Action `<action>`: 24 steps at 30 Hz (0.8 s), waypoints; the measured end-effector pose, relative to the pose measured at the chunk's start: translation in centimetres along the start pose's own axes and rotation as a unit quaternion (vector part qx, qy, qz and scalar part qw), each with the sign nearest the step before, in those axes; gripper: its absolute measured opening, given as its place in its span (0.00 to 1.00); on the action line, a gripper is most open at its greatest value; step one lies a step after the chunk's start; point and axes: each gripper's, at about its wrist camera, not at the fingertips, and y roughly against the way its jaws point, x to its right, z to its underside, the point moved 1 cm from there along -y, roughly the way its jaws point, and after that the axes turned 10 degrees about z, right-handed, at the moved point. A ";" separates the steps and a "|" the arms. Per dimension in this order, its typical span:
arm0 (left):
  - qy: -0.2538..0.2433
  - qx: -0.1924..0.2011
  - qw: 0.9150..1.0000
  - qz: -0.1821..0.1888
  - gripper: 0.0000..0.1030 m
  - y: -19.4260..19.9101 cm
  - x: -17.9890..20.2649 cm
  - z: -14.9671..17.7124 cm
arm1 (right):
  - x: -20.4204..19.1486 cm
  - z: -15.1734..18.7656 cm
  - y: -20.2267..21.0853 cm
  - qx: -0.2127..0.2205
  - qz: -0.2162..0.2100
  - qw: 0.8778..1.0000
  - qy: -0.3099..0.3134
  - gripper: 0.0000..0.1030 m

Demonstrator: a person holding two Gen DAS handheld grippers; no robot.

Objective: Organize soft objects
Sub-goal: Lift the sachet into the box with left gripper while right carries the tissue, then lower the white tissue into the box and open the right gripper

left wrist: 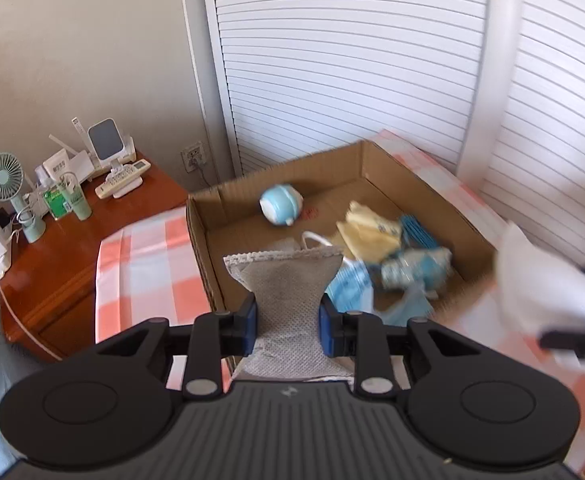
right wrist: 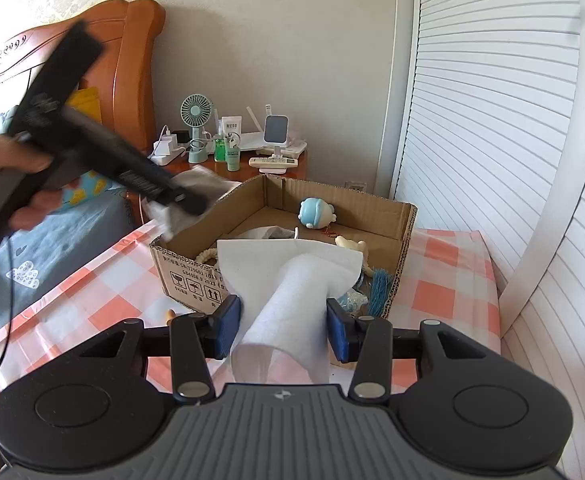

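Two cloths were pinched: grey mesh cloth (left wrist: 288,296) in my left gripper (left wrist: 287,320), white cloth (right wrist: 292,300) in my right gripper (right wrist: 284,328); box (left wrist: 372,168) rim at twelve o'clock.

The left gripper (left wrist: 287,326) points steeply downward, its blue pads (left wrist: 251,322) pinched in tight on a grey cloth (left wrist: 288,276) that bunches into a waist between them. In the right wrist view the person's left hand (right wrist: 0,176) is wrapped around that gripper's handle at the left edge, blurred, the tool angled down to the right. The right gripper (right wrist: 282,330) tilts down more gently, its pads (right wrist: 228,330) standing wider and pressing the sides of a rolled white cloth (right wrist: 292,300).
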 end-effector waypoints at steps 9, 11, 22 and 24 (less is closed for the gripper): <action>0.037 0.029 0.998 -0.046 0.87 -5.7 -3.3 -4.5 | 0.4 -0.6 0.0 0.006 0.008 1.000 -0.002 0.49; 0.040 0.040 0.997 -0.046 0.87 -5.0 -3.4 -4.0 | 0.5 -0.7 -0.2 0.006 0.008 1.000 -0.003 0.49; 0.003 0.024 0.999 -0.045 0.94 1.7 0.2 1.4 | 0.1 -1.4 -2.0 -0.013 0.009 1.000 -0.012 0.49; 0.006 0.030 0.998 -0.046 0.95 3.0 1.0 2.8 | 0.1 -1.8 -2.5 -0.017 0.012 1.000 -0.009 0.49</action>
